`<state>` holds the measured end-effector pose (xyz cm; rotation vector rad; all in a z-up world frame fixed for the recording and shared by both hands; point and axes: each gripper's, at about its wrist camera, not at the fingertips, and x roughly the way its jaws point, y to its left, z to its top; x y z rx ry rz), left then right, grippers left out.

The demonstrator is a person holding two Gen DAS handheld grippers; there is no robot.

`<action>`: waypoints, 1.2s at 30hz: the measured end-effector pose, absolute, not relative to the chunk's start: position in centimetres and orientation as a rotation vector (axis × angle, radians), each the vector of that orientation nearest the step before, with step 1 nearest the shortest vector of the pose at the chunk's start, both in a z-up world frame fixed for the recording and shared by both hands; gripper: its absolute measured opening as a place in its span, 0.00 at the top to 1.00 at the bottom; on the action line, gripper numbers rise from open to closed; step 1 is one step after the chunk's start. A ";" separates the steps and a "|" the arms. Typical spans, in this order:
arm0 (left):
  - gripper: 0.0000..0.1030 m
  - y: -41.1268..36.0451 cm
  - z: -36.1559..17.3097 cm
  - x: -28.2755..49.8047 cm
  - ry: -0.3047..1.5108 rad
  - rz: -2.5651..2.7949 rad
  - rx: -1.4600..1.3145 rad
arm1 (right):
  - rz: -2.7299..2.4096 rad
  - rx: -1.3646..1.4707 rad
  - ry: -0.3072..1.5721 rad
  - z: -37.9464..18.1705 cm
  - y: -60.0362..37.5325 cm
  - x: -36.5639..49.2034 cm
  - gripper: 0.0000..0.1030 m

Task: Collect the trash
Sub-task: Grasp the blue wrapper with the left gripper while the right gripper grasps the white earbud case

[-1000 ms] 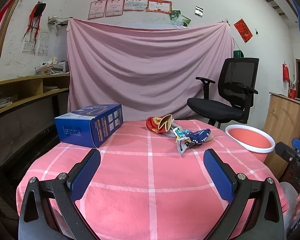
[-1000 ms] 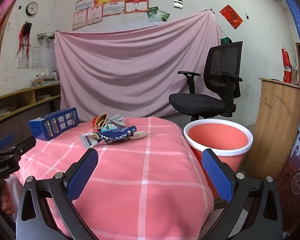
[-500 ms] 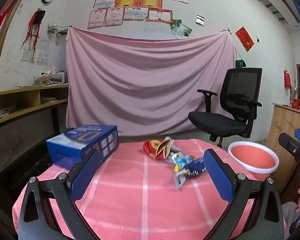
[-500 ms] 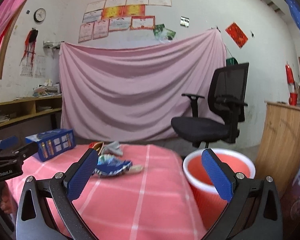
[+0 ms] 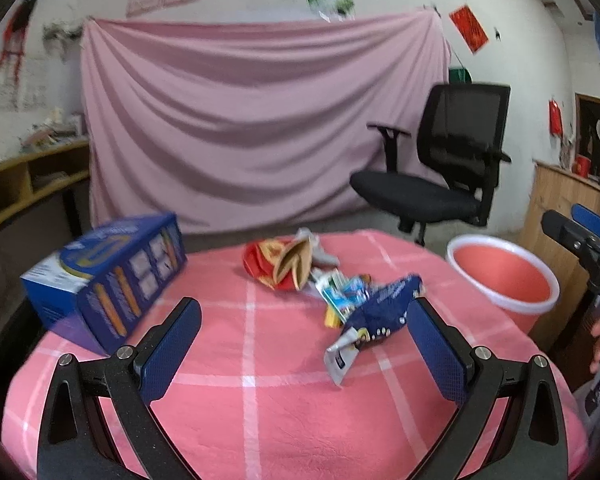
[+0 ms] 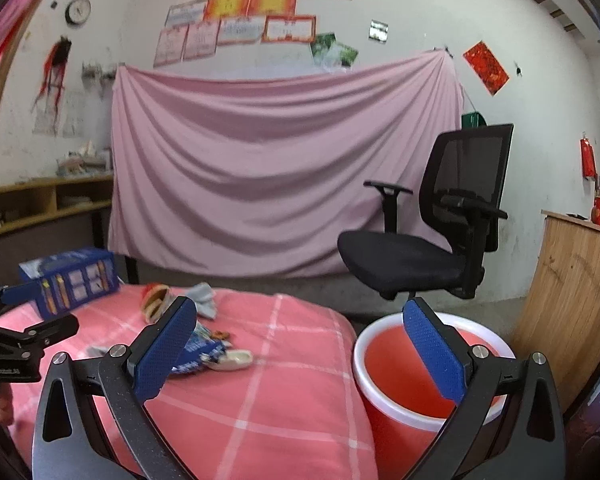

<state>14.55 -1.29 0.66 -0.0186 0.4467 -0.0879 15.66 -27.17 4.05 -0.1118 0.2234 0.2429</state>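
While the left claw (image 5: 300,344) has tipped back down toward the worktop (image 5: 260,420) since half a second ago, its blue pads gape wide and grip nothing. The trash now sits higher and nearer in its view: a dark blue wrapper (image 5: 384,312) just right of centre, a red snack bag (image 5: 278,266) above it, smaller wrappers between them. Low in the right wrist view, the right claw (image 6: 296,344) is likewise wide apart and empty, and it has shifted so its right pad overlaps the red bin (image 6: 404,364) at lower right. Nothing is collected yet; I judge the left claw is lining up on the blue wrapper first. A blue box (image 5: 104,280) lies at middle left, well apart from the litter.
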 end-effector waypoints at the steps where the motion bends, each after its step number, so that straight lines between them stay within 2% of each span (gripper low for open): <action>1: 0.03 -1.3 0.4 15.0 0.466 -0.101 -0.020 | 0.244 -0.114 0.235 3.8 -27.2 16.0 0.00; 5: 0.05 -1.6 -0.6 16.5 0.538 -0.157 -0.008 | 0.265 -0.134 0.292 2.8 -26.7 17.8 0.00; 8: 0.17 -1.9 -1.1 17.3 0.590 -0.199 -0.001 | 0.291 -0.162 0.346 2.0 -26.1 19.2 0.00; 14: 0.53 -2.7 -1.8 18.4 0.692 -0.276 0.023 | 0.332 -0.188 0.483 0.8 -25.6 22.0 0.00; 16: 0.73 -3.1 -2.2 19.0 0.721 -0.286 0.034 | 0.350 -0.184 0.534 0.3 -25.5 22.9 0.00; 17: 0.79 -3.2 -2.3 19.1 0.736 -0.291 0.036 | 0.363 -0.182 0.566 0.0 -25.5 23.4 0.00; 18: 0.89 -3.2 -2.4 19.2 0.742 -0.291 0.035 | 0.378 -0.181 0.601 -0.3 -25.4 23.9 0.00; 24: 0.91 -1.5 -1.9 18.2 0.719 -0.271 -0.046 | 0.437 -0.215 0.735 -1.9 -24.1 25.5 0.00; 32: 0.92 0.8 -1.4 16.9 0.684 -0.185 -0.146 | 0.504 -0.295 0.803 -2.9 -21.2 27.5 0.00; 36: 0.92 1.4 -1.3 16.9 0.692 -0.160 -0.172 | 0.512 -0.335 0.834 -3.8 -19.6 28.3 0.09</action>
